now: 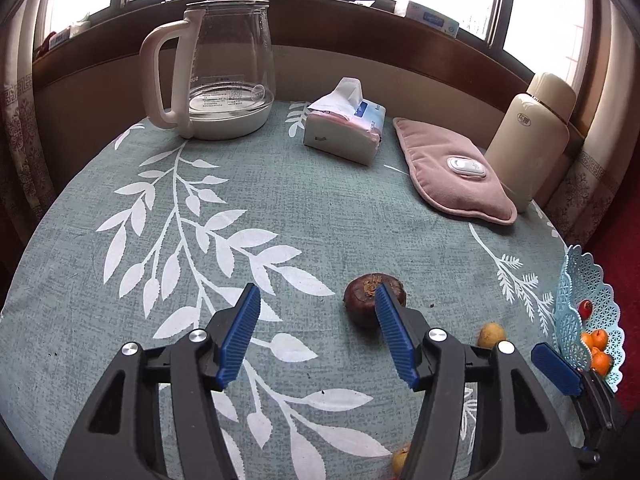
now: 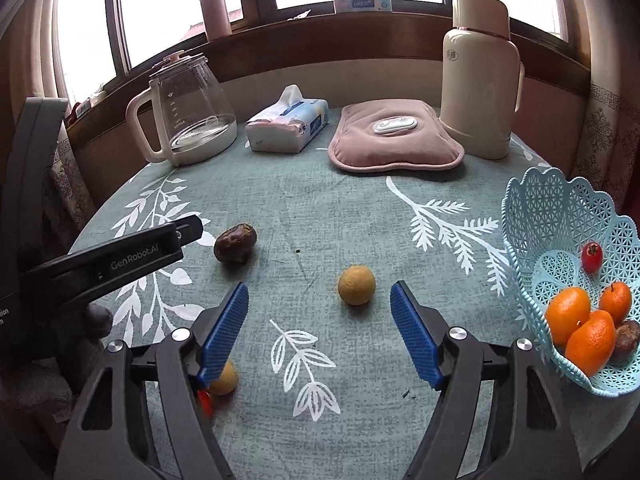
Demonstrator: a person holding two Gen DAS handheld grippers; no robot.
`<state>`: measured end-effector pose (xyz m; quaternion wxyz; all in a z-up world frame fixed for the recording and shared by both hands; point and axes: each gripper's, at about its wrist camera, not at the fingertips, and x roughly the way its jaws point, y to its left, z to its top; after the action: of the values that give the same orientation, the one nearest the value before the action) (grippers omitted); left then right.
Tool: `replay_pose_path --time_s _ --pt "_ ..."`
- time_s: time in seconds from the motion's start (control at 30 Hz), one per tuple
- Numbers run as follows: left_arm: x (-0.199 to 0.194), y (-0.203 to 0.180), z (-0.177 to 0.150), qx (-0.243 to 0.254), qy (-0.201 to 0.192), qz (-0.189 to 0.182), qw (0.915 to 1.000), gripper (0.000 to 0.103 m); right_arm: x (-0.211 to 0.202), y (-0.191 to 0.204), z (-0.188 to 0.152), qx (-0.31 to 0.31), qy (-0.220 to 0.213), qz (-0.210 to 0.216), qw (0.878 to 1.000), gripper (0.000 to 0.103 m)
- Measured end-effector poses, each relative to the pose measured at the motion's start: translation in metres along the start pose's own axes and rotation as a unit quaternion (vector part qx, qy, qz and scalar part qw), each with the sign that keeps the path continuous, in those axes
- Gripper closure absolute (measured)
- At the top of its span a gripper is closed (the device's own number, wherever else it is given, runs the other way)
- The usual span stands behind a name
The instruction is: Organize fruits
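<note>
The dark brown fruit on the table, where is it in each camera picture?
Left wrist view: the dark brown fruit is low and right of centre, partly behind a blue finger.
Right wrist view: the same fruit is left of centre, beside the other gripper's black finger.
Shared landmark: the tissue pack at the back of the table.
</note>
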<state>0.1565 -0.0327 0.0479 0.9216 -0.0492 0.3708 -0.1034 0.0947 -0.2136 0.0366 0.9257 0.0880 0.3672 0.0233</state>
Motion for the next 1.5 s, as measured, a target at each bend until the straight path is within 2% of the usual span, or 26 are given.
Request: replay_pose_path --time_s 0.07,0.2,0.4,0.53,0.73,1.07,1.23,1.5 --pt "0.001 0.003 0.000 -0.005 -0.001 0.002 1.0000 0.033 0.012 -0.008 0.002 0.022 0.023 0.004 0.999 0.043" --pt "0.006 0.005 -0.001 -0.012 0.006 0.001 0.9999 0.032 0.026 -0.016 0.007 0.037 0.038 0.001 0.999 0.047" --pt "0.011 0.005 -0.003 -0.015 0.016 -0.014 0.9997 0.032 0.039 -0.016 0.012 0.025 0.050 -0.014 0.998 0.059" --pt "0.017 0.004 -0.006 -0.011 0.023 -0.014 0.9996 0.032 0.039 -0.018 0.012 0.023 0.049 -0.029 0.998 0.077" --pt "0.020 -0.001 -0.007 -0.003 0.027 -0.023 0.9994 0.032 0.027 -0.018 0.010 0.023 0.037 -0.023 0.999 0.077" --pt "0.026 -0.018 -0.003 0.010 0.036 -0.063 0.9973 0.032 -0.013 -0.016 0.011 0.025 -0.010 -0.017 1.000 0.077" --pt "0.045 -0.030 0.001 0.019 0.065 -0.069 0.9954 0.033 -0.033 -0.022 0.012 0.026 -0.034 -0.027 0.999 0.077" --pt "0.053 -0.026 0.003 0.019 0.068 -0.059 0.9958 0.057 -0.047 -0.047 0.008 0.058 -0.045 -0.048 0.996 0.077"
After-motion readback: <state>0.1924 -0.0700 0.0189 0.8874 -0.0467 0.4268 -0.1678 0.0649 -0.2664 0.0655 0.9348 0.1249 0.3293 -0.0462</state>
